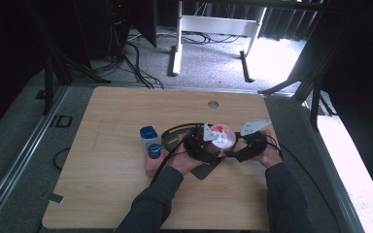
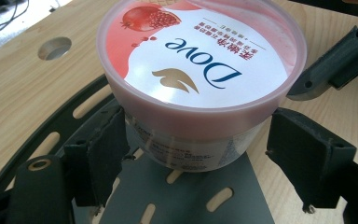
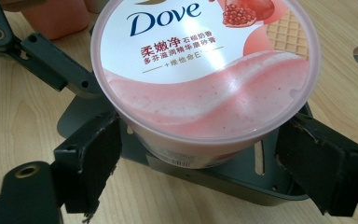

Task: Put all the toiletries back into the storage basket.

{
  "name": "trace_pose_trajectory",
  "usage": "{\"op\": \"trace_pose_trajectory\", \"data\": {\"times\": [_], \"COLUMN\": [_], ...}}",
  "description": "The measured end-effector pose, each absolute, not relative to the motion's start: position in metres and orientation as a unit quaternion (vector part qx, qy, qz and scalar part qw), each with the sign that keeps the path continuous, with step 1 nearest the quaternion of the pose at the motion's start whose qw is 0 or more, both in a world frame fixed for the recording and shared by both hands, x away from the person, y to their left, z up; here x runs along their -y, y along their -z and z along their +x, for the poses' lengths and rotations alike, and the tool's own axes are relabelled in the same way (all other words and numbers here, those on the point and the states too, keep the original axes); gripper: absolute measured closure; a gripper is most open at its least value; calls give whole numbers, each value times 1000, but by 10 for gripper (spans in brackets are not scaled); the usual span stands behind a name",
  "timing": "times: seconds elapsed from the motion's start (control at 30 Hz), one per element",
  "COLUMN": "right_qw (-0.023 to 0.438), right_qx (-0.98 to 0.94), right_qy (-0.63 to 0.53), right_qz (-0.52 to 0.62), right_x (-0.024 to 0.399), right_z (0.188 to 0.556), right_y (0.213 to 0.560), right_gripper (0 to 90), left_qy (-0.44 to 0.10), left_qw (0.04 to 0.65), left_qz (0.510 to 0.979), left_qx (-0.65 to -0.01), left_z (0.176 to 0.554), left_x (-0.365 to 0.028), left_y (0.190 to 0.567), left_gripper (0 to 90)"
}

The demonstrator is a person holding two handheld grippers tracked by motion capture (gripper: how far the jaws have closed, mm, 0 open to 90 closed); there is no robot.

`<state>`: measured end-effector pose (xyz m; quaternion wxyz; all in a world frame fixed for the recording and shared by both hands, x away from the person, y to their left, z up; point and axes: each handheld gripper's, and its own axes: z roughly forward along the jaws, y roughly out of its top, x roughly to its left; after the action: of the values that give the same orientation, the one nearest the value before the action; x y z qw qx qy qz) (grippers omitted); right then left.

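The tub is translucent plastic under a glossy printed lid. It stands on a matt grey slotted plate, upon the pale, smooth wood-grain desk.

left gripper jaws spread, right gripper jaws spread, facing inward

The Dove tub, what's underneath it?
The Dove tub stands on a dark grey slotted plate, which lies on the wooden table. The plate's part beneath the tub is hidden.

Pink tub with a pink-and-white lid showing a red pomegranate and blue lettering; black jaws; pale wood-grain tabletop.
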<state>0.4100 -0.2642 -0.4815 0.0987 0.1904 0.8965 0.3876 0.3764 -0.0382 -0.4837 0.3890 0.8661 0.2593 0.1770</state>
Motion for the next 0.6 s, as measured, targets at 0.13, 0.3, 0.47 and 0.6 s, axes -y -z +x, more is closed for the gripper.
{"op": "trace_pose_trajectory", "data": {"times": [0.13,0.3,0.47,0.6], "right_qw": [102,102,104,105], "right_qx": [-895,-894,-897,-899], "right_qy": [-389,-387,-378,-370], "right_qz": [196,200,204,211], "right_x": [266,267,267,266], "right_z": [413,418,423,427], "right_y": [481,481,485,488], "right_gripper": [146,148,152,154], "left_qy": [-177,-179,-176,-172], "left_qw": [390,392,391,392], "left_qz": [865,862,861,859], "left_qx": [-261,-266,-273,-281], "left_z": [380,385,389,396], "left_x": [39,43,44,45], "left_y": [484,485,490,497], "left_gripper": [205,205,205,205]}}
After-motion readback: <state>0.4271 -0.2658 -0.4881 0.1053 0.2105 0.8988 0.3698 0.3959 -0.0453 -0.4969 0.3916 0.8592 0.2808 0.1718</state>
